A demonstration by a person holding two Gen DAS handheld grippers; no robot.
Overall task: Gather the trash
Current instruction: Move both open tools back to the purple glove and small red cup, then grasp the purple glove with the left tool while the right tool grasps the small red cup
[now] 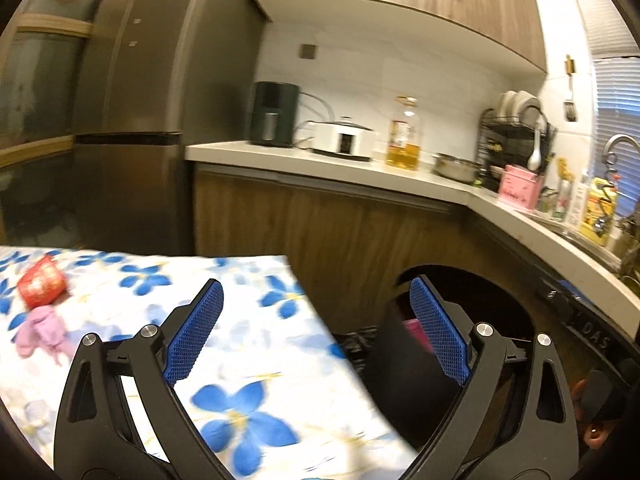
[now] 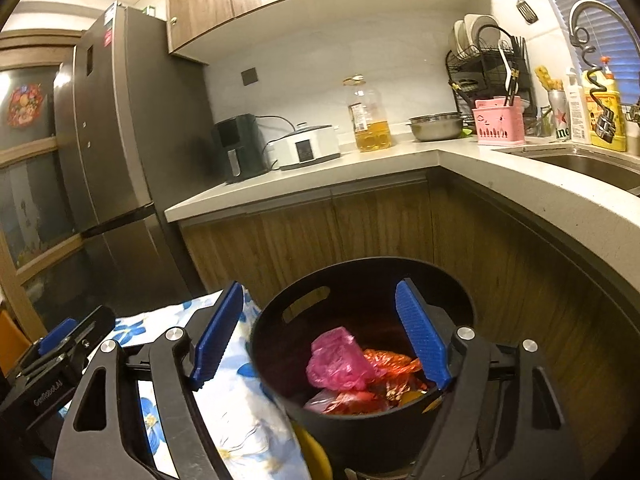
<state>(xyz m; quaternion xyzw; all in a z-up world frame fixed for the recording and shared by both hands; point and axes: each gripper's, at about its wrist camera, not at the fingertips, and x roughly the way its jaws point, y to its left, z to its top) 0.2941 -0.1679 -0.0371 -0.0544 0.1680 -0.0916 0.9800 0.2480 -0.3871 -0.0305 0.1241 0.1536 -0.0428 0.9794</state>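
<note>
Black bin [image 2: 360, 360], round with a handle slot in its wall, is sitting in the lower middle of the right wrist view, just beside the edge of the table [image 2: 240, 384] with its blue-flowered cloth. Pink bag [image 2: 340, 364] and red-orange wrappers [image 2: 390, 364] are lying inside it, so part of the trash looks already collected.

Right gripper [image 2: 320, 340] is hovering over the bin mouth, jaws standing wide apart, nothing between the pads; reads as a drop just finished.

Left gripper [image 1: 316, 332] is also gaping wide and carrying nothing. In the left wrist view it is straddling the table's right edge, one blue pad over the cloth, the other over the bin. That frame is motion-blurred.

Still on the cloth, at the left edge of the left wrist view: a red crumpled packet [image 1: 42, 286] and, just below it, a pale pink wad [image 1: 40, 330], touching or nearly so; blur is preventing a firm call.

Step in hand, as judged: between drop and next pickup. Next move is calling for the left gripper to swing toward the left of frame, tip down onto one piece, and close on it alone without snagging the cloth.
</note>
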